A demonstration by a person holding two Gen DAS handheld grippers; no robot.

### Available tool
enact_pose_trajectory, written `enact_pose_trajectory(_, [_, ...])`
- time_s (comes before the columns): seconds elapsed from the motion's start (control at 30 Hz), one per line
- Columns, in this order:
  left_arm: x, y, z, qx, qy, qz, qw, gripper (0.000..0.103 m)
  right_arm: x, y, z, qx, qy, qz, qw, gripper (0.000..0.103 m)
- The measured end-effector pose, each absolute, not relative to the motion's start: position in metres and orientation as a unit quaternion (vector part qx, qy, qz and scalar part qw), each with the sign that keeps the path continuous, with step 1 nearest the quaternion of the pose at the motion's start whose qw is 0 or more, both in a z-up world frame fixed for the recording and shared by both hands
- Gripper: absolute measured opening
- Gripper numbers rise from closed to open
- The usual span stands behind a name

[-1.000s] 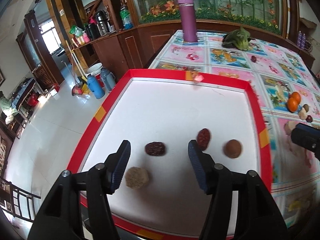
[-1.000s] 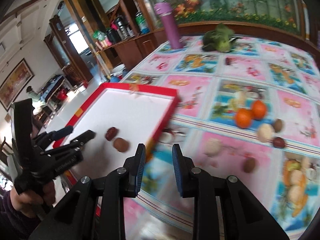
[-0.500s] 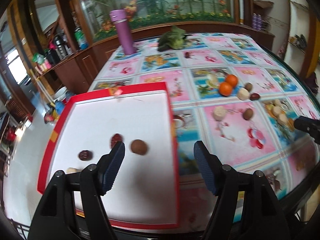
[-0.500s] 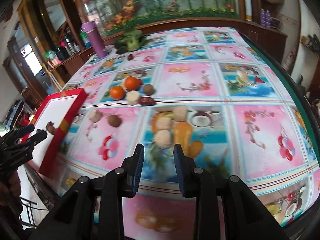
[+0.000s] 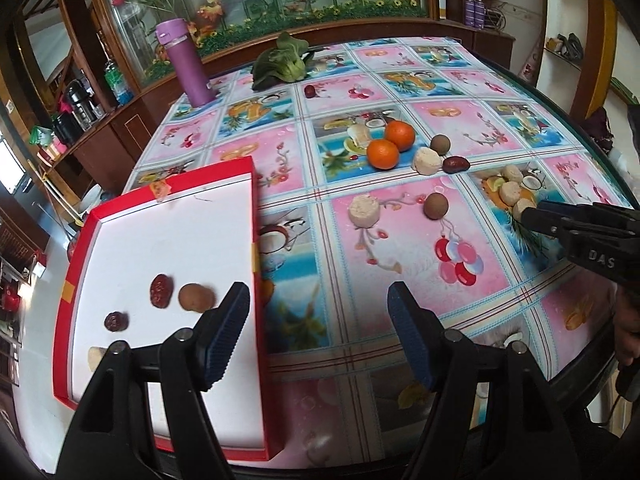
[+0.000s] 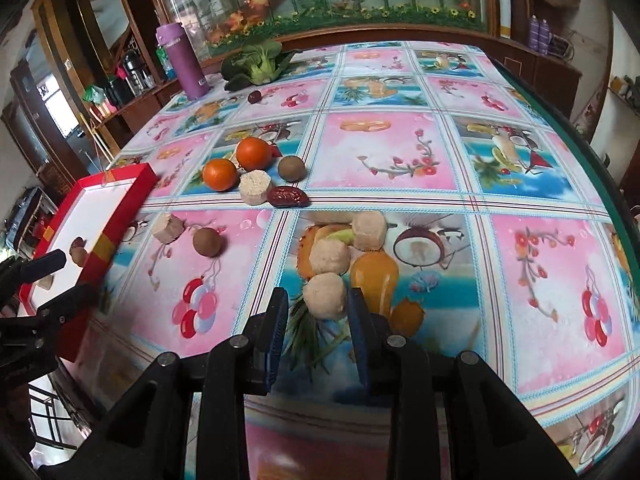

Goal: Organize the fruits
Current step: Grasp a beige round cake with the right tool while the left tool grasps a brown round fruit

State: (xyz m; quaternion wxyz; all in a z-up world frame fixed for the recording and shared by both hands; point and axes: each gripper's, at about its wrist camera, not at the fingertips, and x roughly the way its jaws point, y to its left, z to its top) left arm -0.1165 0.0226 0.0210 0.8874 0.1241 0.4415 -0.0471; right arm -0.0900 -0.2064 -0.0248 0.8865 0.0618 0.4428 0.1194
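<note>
Both tools are open. Seen from its own wrist camera, the right tool [image 6: 317, 312] has its blue-padded fingers [image 6: 276, 320] on either side of a pale beige round fruit piece [image 6: 325, 295], which lies on the table [image 6: 400, 160] with its pink and blue fruit-print cloth; whether the pads touch the piece I cannot tell. Two more pale beige pieces [image 6: 330, 255] lie just beyond it. The left tool [image 5: 318, 328] hovers with its jaws spread wide, one finger over the right edge of a flat red-rimmed white tray [image 5: 168, 220] and the other over the cloth.

On the tray lie a dark red wrinkled date [image 5: 161, 290], a round brown fruit [image 5: 195, 298] just beside it, a smaller dark red fruit [image 5: 116, 321] and a pale piece [image 5: 95, 357] partly hidden by the tool.

Farther back on the table sit two oranges [image 6: 236, 164] touching each other, a pale cylinder-shaped piece [image 6: 255, 186], a glossy red date [image 6: 288, 197] and a brown round fruit [image 6: 291, 168] close together. Another pale chunk [image 6: 168, 227] and a brown ball-shaped fruit [image 6: 207, 241] lie near the tray. A purple flask [image 6: 182, 62] and a green leafy vegetable [image 6: 256, 65] stand at the far edge.
</note>
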Motion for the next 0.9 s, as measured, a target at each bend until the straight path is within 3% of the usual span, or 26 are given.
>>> enact_pose_trajectory(0.1, [-0.104, 0.015, 0.020, 0.116, 0.452, -0.061, 0.882, 0.072, -0.087, -0.203, -0.029, 0.045, 0.445, 0.113, 0.888, 0.030])
enact_pose_trajectory(0.2, [-0.090, 0.000, 0.018, 0.116, 0.458, -0.080, 0.878, 0.072, -0.090, -0.205, -0.030, 0.035, 0.437, 0.108, 0.892, 0.022])
enact_pose_trajectory(0.53, [-0.049, -0.041, -0.008, 0.098, 0.493, -0.136, 0.854, 0.070, -0.090, -0.224, -0.032, 0.094, 0.428, 0.139, 0.888, 0.022])
enact_pose_trajectory(0.9, [-0.035, -0.053, -0.018, 0.098, 0.497, -0.153, 0.848, 0.037, -0.088, -0.227, -0.032, 0.121, 0.429, 0.156, 0.881, 0.022])
